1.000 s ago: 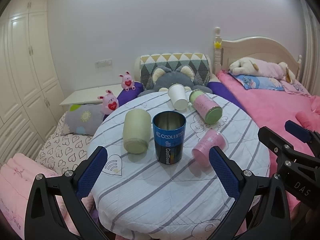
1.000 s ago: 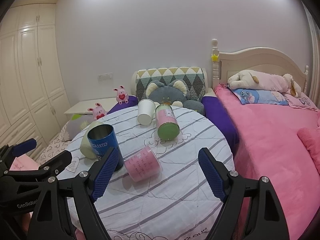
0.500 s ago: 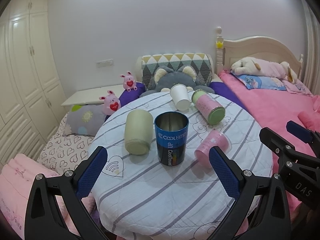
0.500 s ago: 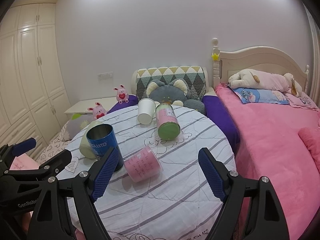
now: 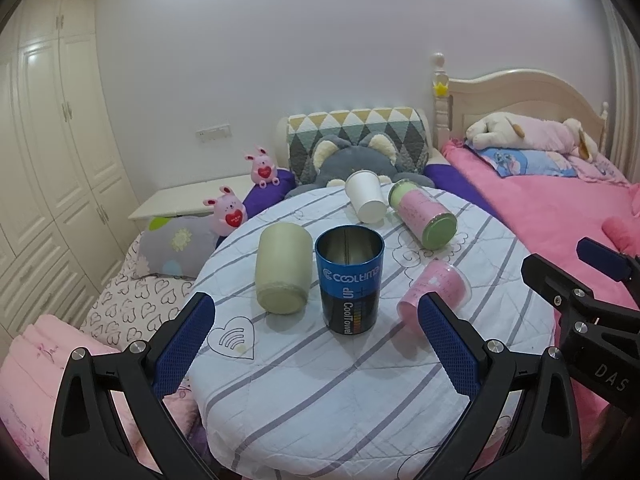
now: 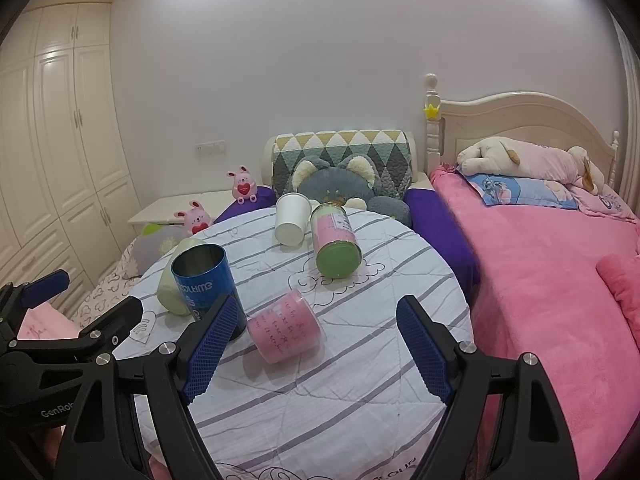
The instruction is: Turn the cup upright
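Observation:
A blue metal cup (image 5: 349, 280) (image 6: 208, 284) stands upright on the round striped table (image 5: 360, 392) (image 6: 320, 392). A pale green cup (image 5: 283, 269) (image 6: 176, 276) lies on its side to its left. A pink cup (image 5: 434, 290) (image 6: 285, 332) lies on its side to its right. A white paper cup (image 5: 366, 202) (image 6: 292, 218) and a pink-and-green canister (image 5: 424, 214) (image 6: 335, 240) lie at the far side. My left gripper (image 5: 316, 344) is open and empty, near the blue cup. My right gripper (image 6: 316, 346) is open and empty, with the pink cup between its fingers' lines.
A pink bed (image 6: 540, 264) runs along the right of the table. Pillows and plush toys (image 5: 356, 156) lie behind it. A low white side table (image 5: 192, 200) and white wardrobes (image 5: 48, 152) are at the left.
Both grippers have drawn back slightly from the table and stay open. The cups have not moved.

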### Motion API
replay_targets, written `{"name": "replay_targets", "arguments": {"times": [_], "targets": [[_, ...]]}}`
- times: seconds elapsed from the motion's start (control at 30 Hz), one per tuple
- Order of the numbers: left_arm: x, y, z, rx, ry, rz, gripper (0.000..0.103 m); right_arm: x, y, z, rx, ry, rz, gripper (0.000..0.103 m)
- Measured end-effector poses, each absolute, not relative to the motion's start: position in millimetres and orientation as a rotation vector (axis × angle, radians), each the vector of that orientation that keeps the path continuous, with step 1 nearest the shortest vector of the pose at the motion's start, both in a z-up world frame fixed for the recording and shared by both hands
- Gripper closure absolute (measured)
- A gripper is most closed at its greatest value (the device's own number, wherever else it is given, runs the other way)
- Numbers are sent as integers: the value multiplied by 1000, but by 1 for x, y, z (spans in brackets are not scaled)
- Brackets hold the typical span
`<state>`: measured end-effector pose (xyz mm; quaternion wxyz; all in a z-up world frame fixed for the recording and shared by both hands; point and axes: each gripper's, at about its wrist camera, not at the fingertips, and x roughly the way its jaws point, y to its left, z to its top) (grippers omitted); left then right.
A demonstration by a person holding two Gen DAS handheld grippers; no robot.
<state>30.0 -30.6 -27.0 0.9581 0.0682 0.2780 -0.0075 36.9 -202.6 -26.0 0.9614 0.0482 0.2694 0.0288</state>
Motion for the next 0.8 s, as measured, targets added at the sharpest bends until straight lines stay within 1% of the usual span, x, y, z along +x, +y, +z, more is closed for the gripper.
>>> {"name": "replay_targets", "arguments": {"times": [0.8], "targets": [[48, -18, -34, 131, 599, -3, 0, 52, -195, -34, 63, 587, 72, 20]]}}
